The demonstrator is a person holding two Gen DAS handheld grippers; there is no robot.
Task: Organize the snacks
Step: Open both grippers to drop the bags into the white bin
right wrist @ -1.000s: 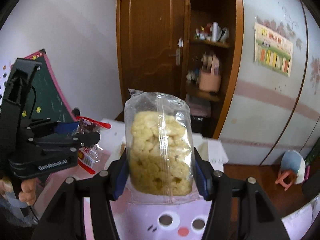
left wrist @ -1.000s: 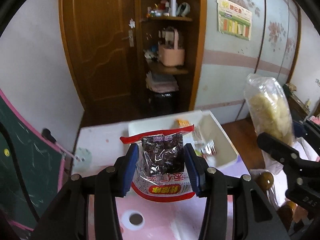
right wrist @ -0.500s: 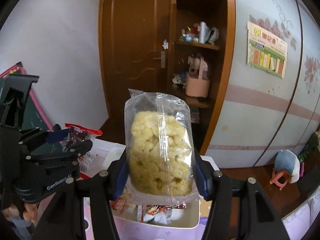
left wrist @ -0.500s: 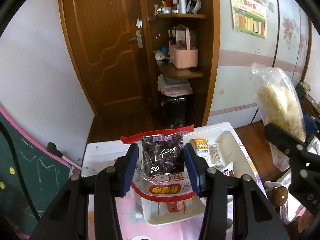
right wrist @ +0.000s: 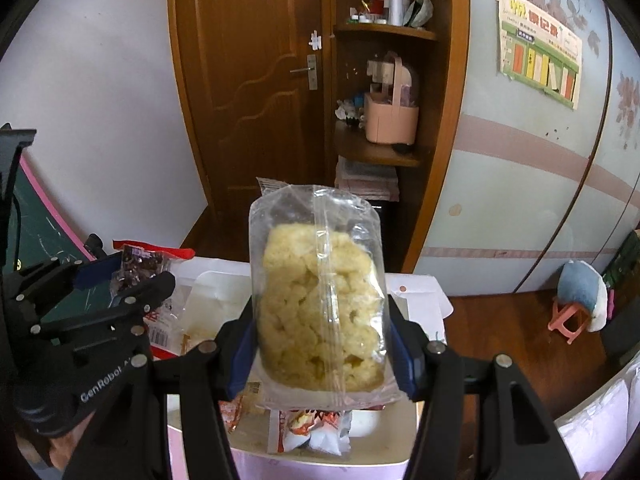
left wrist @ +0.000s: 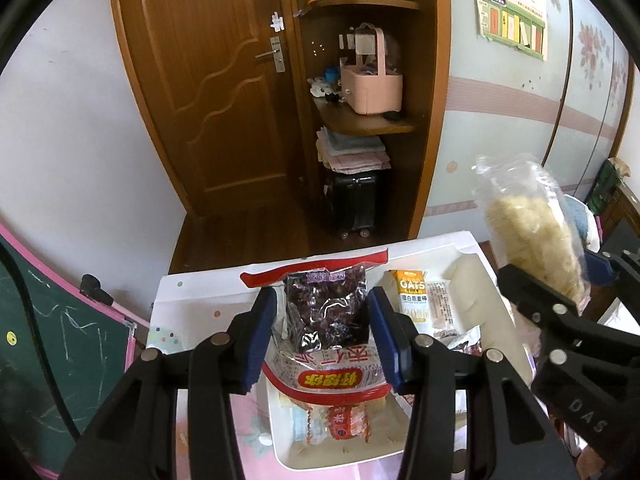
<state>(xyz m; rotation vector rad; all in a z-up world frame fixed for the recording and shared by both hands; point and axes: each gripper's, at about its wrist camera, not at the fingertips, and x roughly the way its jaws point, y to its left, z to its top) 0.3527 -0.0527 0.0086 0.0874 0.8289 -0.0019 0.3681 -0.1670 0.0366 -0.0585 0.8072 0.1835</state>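
the left gripper (left wrist: 322, 334) clamps a soft, crinkly date bag (left wrist: 326, 312) at mid-body, the right gripper (right wrist: 322, 350) clamps a light, crushable puff bag (right wrist: 318, 300) low, both above the tray (left wrist: 500, 300).

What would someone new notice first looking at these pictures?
Probably the clear plastic bag of pale yellow puffed snacks, gripped upright in the right gripper. Next, the red-trimmed packet of dark dried fruit in the left gripper, both above the white tray of snack packets.
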